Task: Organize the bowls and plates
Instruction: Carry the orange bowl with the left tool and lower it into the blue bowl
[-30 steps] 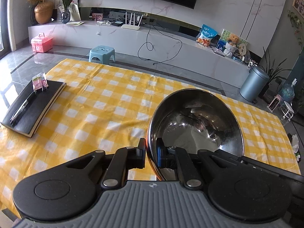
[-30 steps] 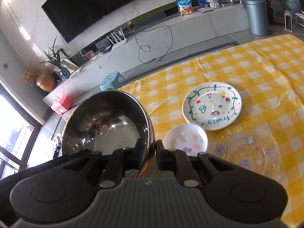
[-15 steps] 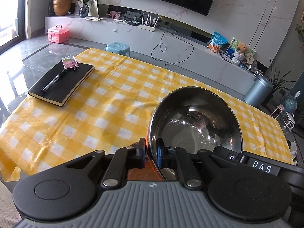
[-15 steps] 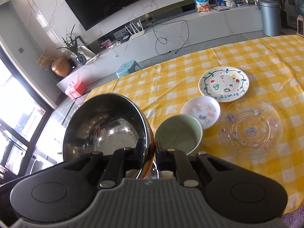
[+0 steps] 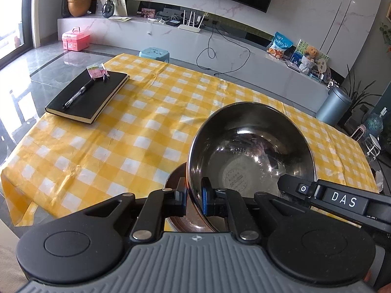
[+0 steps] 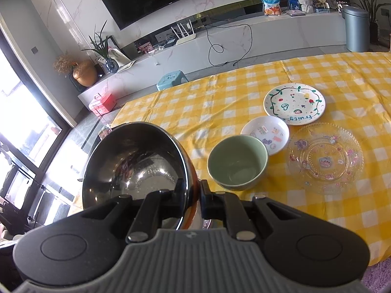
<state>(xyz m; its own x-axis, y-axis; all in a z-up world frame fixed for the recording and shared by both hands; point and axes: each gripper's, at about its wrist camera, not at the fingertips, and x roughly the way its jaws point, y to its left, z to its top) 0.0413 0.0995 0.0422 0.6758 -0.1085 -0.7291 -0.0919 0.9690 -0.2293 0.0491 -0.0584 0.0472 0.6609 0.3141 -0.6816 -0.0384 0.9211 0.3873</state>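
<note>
Between the two claws hangs the round stainless-steel bowl (image 5: 251, 146), tilted and clear of the yellow-and-white checked tablecloth (image 5: 122, 131). The left gripper (image 5: 194, 196) is clamped on its near-left rim, the right gripper (image 6: 194, 195) on the opposite rim, each with one pad inside and one outside the wall. Just beside the steel bowl, toward the table's near edge, sits the pale green ceramic bowl (image 6: 237, 162), closer to the right hand. Beyond it lie the small white sticker-print dish (image 6: 265, 133), the clear glass patterned plate (image 6: 325, 157) and the white painted plate (image 6: 294, 103). Nesting, I judge, turns on which bowl goes under. A brownish rim (image 5: 174, 183) shows beneath the steel bowl; what it belongs to cannot be told. The black notebook (image 5: 89, 95) lies near the far-left corner.
</note>
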